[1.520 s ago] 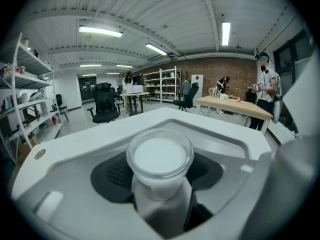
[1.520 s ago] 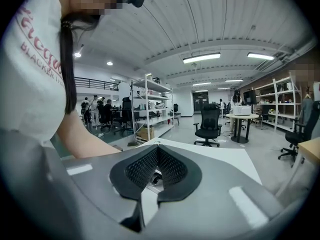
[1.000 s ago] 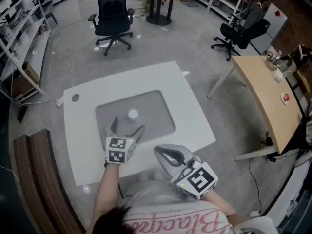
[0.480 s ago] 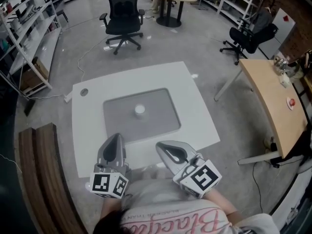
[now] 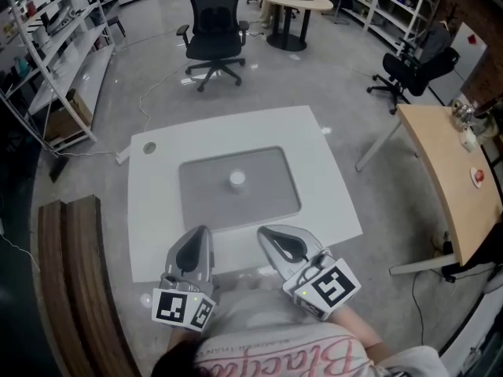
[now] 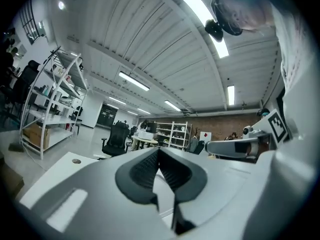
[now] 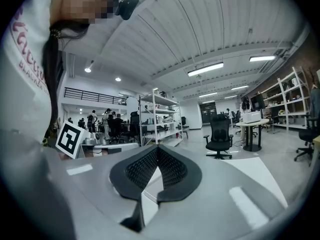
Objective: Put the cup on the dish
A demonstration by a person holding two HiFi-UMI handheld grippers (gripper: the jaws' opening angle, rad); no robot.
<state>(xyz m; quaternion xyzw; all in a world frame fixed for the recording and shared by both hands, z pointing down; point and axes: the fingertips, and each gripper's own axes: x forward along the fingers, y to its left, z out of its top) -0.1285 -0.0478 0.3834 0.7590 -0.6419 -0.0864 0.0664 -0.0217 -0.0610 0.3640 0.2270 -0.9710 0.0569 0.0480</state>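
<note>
A small white cup (image 5: 236,180) stands in the middle of the grey mat (image 5: 204,199) on the white table (image 5: 314,171); at this size I cannot tell a dish apart from it. Both grippers are held back at the table's near edge, well short of the cup. My left gripper (image 5: 203,231) is shut and empty, its pads pressed together in the left gripper view (image 6: 159,152). My right gripper (image 5: 266,232) is beside it, also shut on nothing, with its pads meeting in the right gripper view (image 7: 157,149).
A wooden bench (image 5: 75,289) runs along the left of the table. A wooden desk (image 5: 452,171) stands to the right. Black office chairs (image 5: 216,34) and a round table (image 5: 292,2) are on the floor beyond. Shelving (image 5: 55,45) lines the far left.
My left gripper has drawn back from beside the cup on the mat to the table's near edge, and its jaws have gone from open to shut. The right gripper has stayed put.
</note>
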